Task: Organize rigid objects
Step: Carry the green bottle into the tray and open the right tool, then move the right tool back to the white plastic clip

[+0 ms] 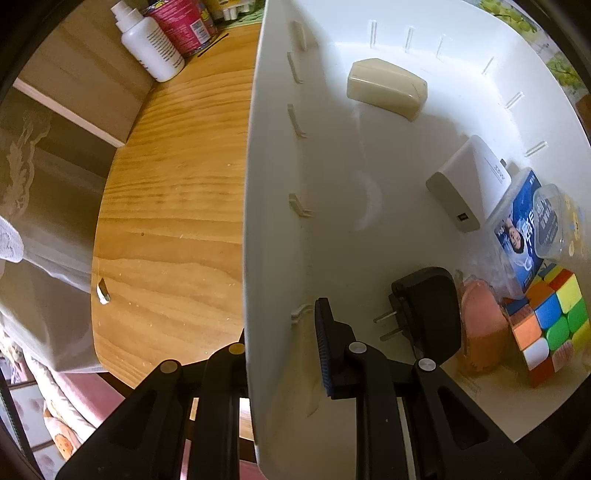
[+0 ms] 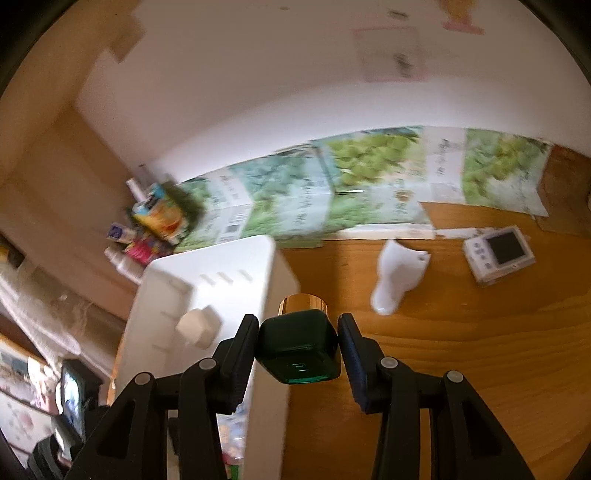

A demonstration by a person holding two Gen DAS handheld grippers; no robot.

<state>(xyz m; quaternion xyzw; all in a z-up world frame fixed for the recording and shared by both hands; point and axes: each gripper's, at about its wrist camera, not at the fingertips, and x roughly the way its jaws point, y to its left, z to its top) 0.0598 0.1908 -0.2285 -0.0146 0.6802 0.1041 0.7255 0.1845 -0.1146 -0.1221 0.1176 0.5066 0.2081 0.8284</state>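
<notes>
My left gripper (image 1: 280, 332) is shut on the near wall of a white plastic bin (image 1: 273, 184), one finger outside and one inside. In the bin lie a cream case (image 1: 386, 88), a white charger (image 1: 469, 182), a black plug adapter (image 1: 424, 314), a clear box with a blue label (image 1: 524, 236), an orange item (image 1: 484, 328) and a colour cube (image 1: 550, 325). My right gripper (image 2: 299, 347) is shut on a dark green bottle with a gold cap (image 2: 299, 347), held above the table beside the bin (image 2: 207, 280).
On the wooden table (image 2: 443, 350) lie a white curved holder (image 2: 397, 277) and a small white camera (image 2: 498, 251). Printed cartons (image 2: 332, 184) stand along the wall. A white bottle (image 1: 149, 40) and a red can (image 1: 183, 22) stand at the far left corner.
</notes>
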